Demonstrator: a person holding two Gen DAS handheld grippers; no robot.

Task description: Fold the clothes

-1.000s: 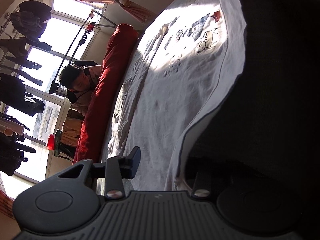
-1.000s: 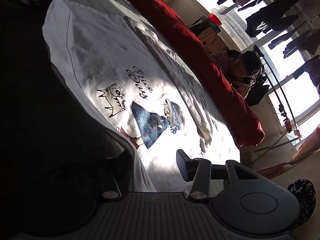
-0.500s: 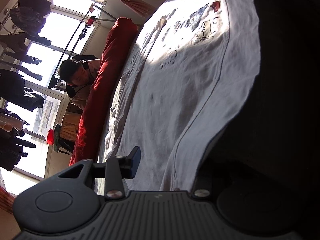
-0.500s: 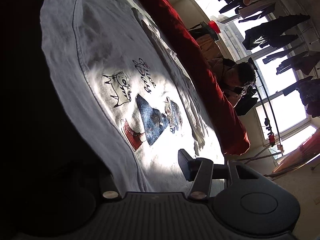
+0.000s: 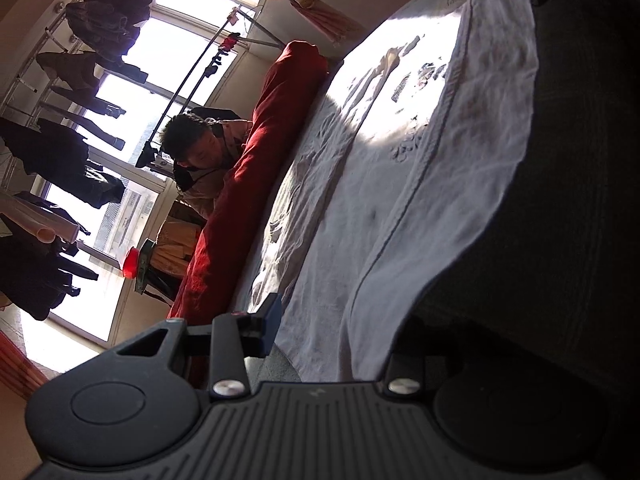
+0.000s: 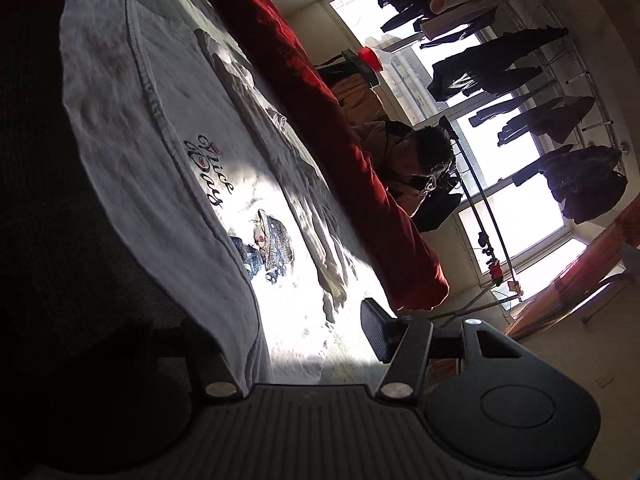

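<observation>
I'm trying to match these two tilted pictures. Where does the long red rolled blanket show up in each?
Left wrist view: the long red rolled blanket runs diagonally left of centre, along the white printed T-shirt.
Right wrist view: it slants from top centre toward lower right, right of the shirt.
Shared landmark: the seated person behind it.

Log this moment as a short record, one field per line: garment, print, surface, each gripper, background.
garment: white T-shirt, one edge lifted and being folded over its front
print: script lettering and a figure in a hat, partly covered by the fold
surface: pale sheet, sunlit patch
left gripper: shirt edge lies between its jaws; grip not clear
right gripper: shirt edge between its jaws, which have just been opening
background: red bedding roll, seated person, dark clothes on a rack before a window
</observation>
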